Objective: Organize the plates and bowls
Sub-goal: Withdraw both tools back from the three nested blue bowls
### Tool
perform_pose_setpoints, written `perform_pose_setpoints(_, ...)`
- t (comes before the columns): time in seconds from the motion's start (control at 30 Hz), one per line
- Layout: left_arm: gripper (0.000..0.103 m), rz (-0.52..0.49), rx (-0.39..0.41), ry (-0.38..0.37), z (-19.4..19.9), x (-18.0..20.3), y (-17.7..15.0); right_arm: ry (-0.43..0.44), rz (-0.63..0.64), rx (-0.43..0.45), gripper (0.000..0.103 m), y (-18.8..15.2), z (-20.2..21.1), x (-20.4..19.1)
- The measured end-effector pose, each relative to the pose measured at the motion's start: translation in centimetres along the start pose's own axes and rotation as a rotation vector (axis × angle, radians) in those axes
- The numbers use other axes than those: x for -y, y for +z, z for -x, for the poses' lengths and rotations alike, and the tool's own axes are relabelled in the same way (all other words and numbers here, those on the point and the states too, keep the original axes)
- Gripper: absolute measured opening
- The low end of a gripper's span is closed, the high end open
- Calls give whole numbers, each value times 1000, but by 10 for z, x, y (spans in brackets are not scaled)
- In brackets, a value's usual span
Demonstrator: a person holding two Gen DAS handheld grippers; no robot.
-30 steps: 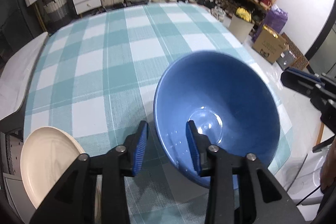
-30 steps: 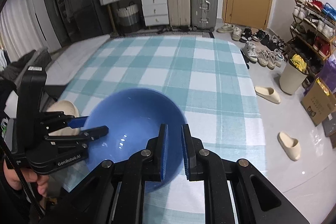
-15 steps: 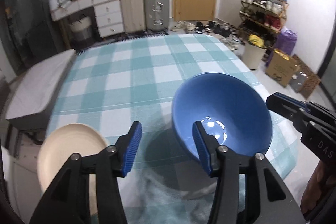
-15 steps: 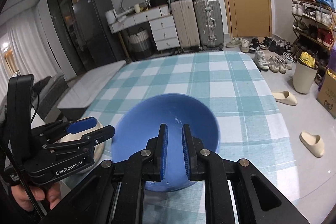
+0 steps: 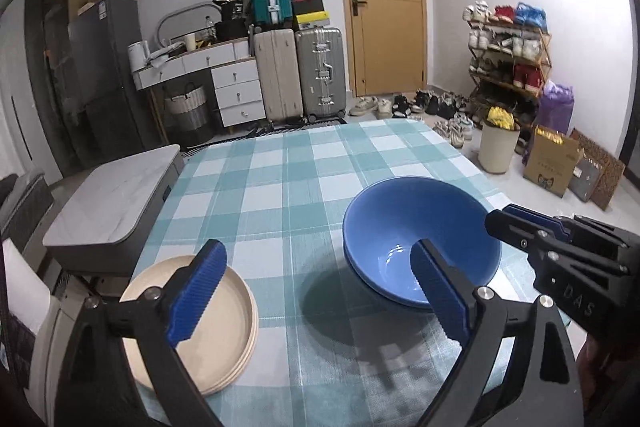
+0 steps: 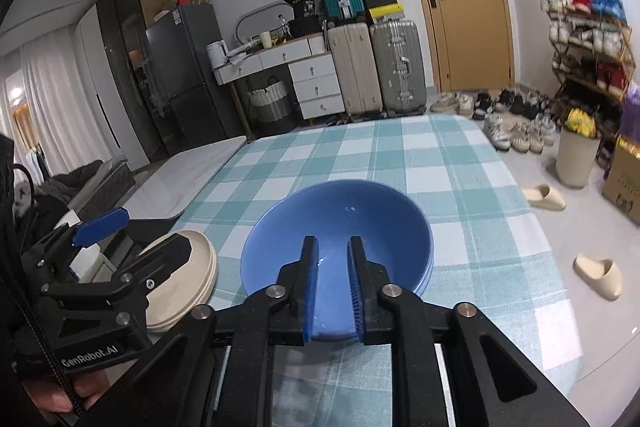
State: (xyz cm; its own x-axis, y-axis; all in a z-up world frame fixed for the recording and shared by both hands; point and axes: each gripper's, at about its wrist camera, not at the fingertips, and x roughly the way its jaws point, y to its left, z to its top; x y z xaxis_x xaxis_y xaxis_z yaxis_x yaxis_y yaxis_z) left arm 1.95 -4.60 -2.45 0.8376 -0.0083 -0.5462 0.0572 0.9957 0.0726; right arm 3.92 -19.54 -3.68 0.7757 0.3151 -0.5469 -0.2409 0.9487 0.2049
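Note:
A blue bowl point(image 5: 416, 227) sits on the checked tablecloth point(image 5: 280, 195); a second rim under it suggests stacked blue bowls point(image 6: 340, 227). A stack of cream plates point(image 5: 224, 331) lies at the table's near left edge, also in the right wrist view point(image 6: 188, 267). My left gripper point(image 5: 316, 291) is wide open and empty, above the table between plates and bowl. My right gripper point(image 6: 333, 287) is nearly closed; its fingers stand apart from the bowl's near rim and grip nothing. It also shows in the left wrist view point(image 5: 560, 247).
A grey side table point(image 5: 116, 203) stands left of the table. Suitcases point(image 5: 320, 75), a white drawer desk point(image 5: 224, 79), a door and a shoe rack point(image 5: 508, 55) line the far walls. Slippers point(image 6: 600, 275) and a bin point(image 6: 576, 159) are on the floor to the right.
My left gripper has let go of the bowl's rim, opened wide and pulled back and up. The bowl now rests on the table. My right gripper has also drawn back and tilted up.

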Motion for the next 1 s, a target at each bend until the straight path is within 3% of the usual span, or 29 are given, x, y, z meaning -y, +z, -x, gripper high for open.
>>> perform_pose_setpoints(0.1,103,20,44,31,10,-4,-7,-9,18,36,50,-5,11,-7)
perform_pose_setpoints(0.13,103,24,60,35,14,-6,-10,-25,27,59,66,-7,16,-10)
perform_pose_setpoints(0.27,103,80,79,29,27,-20,-17,-82,69,165,94,-15,37,-20)
perform_pose_setpoints(0.33,103,100,76,23,30,-26,-20,-90,74,202,101,-19,45,-23)
perform_pose_setpoints(0.5,103,130,68,31,33,-32,-29,-84,109,246,102,-27,58,-35)
perform_pose_setpoints(1.0,103,122,9,15,23,-25,-36,-80,120,150,102,-46,46,-42)
